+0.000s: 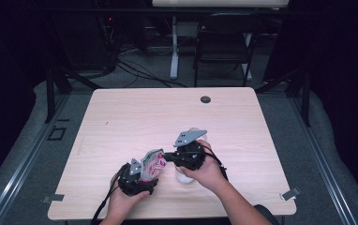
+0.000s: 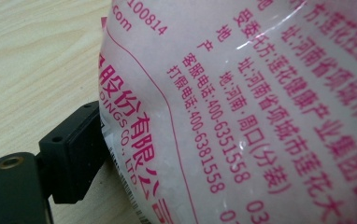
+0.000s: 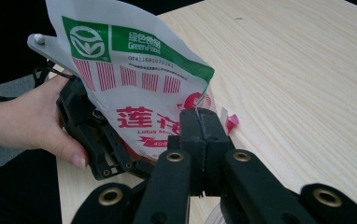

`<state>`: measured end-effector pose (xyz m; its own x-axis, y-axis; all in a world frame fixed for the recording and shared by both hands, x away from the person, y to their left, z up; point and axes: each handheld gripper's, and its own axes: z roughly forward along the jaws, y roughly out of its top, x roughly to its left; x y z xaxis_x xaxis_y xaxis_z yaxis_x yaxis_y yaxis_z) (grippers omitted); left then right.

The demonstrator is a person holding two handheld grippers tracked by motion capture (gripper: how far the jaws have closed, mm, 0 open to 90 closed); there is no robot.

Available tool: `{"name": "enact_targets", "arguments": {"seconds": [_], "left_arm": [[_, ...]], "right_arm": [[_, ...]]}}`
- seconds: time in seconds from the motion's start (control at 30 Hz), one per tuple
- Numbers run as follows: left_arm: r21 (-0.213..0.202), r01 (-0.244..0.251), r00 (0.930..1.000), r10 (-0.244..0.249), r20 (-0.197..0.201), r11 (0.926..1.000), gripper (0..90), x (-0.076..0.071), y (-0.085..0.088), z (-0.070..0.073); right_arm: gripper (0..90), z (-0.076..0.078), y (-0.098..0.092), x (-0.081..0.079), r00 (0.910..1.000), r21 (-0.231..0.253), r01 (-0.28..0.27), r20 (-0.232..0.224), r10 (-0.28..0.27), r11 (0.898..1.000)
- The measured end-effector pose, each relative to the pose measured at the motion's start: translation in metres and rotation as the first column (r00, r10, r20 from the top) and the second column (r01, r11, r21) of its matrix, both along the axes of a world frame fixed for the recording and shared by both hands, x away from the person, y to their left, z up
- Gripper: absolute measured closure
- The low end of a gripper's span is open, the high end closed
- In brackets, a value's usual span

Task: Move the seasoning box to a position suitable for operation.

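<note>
Two claws on one printed bag

We see the right claw (image 3: 200,122) clenched on the edge of the bag (image 3: 134,79); the left claw (image 1: 137,180) grasps its body, white grains inside, held just above the table (image 1: 135,112).

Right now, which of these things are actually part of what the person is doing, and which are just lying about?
In use:
- the printed plastic bag, held up over the table
- left gripper, gripping the bag low down
- right gripper, shut on the bag's edge

Just lying about:
- folding chair beyond the table
- white object under the right hand
</note>
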<state>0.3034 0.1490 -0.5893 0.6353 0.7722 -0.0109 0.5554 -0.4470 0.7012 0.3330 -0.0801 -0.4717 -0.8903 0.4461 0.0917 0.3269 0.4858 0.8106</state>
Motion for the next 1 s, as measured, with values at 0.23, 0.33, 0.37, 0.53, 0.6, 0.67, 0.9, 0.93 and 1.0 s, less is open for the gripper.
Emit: {"name": "enact_targets", "arguments": {"seconds": [0.23, 0.33, 0.37, 0.53, 0.6, 0.67, 0.9, 0.93, 1.0], "left_arm": [[-0.014, -0.001, 0.9999, 0.001, 0.012, 0.9999, 23.1, -0.0007, 0.001, 0.0007], [-0.015, -0.001, 0.9999, 0.001, 0.011, 0.9999, 24.4, -0.0006, 0.0012, 0.001], [-0.019, -0.001, 0.9999, 0.001, 0.011, 0.9998, 25.3, -0.0007, 0.0015, 0.001], [-0.02, -0.009, 0.9998, 0.009, 0.02, 0.9998, 29.8, -0.0004, 0.0025, 0.0011], [-0.02, -0.009, 0.9997, 0.01, 0.023, 0.9998, 30.0, -0.0005, 0.0023, 0.001], [-0.019, -0.012, 0.9997, 0.013, 0.023, 0.9997, 30.6, -0.0006, 0.0026, 0.0011], [-0.03, -0.023, 0.9995, 0.023, 0.023, 0.9993, 38.4, -0.0001, 0.0045, 0.0015], [-0.03, -0.024, 0.9994, 0.024, 0.024, 0.9993, 39.3, -0.0001, 0.0043, 0.0016], [-0.032, -0.025, 0.9994, 0.026, 0.024, 0.9992, 40.2, 0.0001, 0.0042, 0.0016]], "right_arm": [[90.0, 0.0, 0.0002, -0.0004, 1.0, 0.002, 0.0, 0.003, 0.0, 1.0], [90.0, -0.0002, -0.0001, -0.0008, 1.0, 0.003, 0.003, 0.002, -0.003, 1.0], [90.0, -0.0001, -0.0003, -0.0006, 1.0, 0.001, 0.001, 0.002, -0.001, 1.0], [90.0, -0.0001, -0.0001, -0.0013, 1.0, 0.005, 0.002, 0.003, -0.002, 1.0], [90.0, 0.0001, -0.0001, -0.0015, 1.0, 0.002, 0.001, 0.004, -0.001, 1.0], [90.0, 0.0001, -0.0001, -0.0014, 1.0, 0.003, 0.002, 0.003, -0.002, 1.0], [90.0, 0.0, -0.0002, -0.0014, 1.0, 0.003, 0.001, 0.003, -0.001, 1.0], [90.0, -0.0002, -0.0002, -0.0014, 1.0, 0.004, 0.002, 0.003, -0.002, 1.0], [90.0, 0.0, -0.0004, -0.0013, 1.0, 0.0, 0.002, 0.003, -0.002, 1.0]]}}
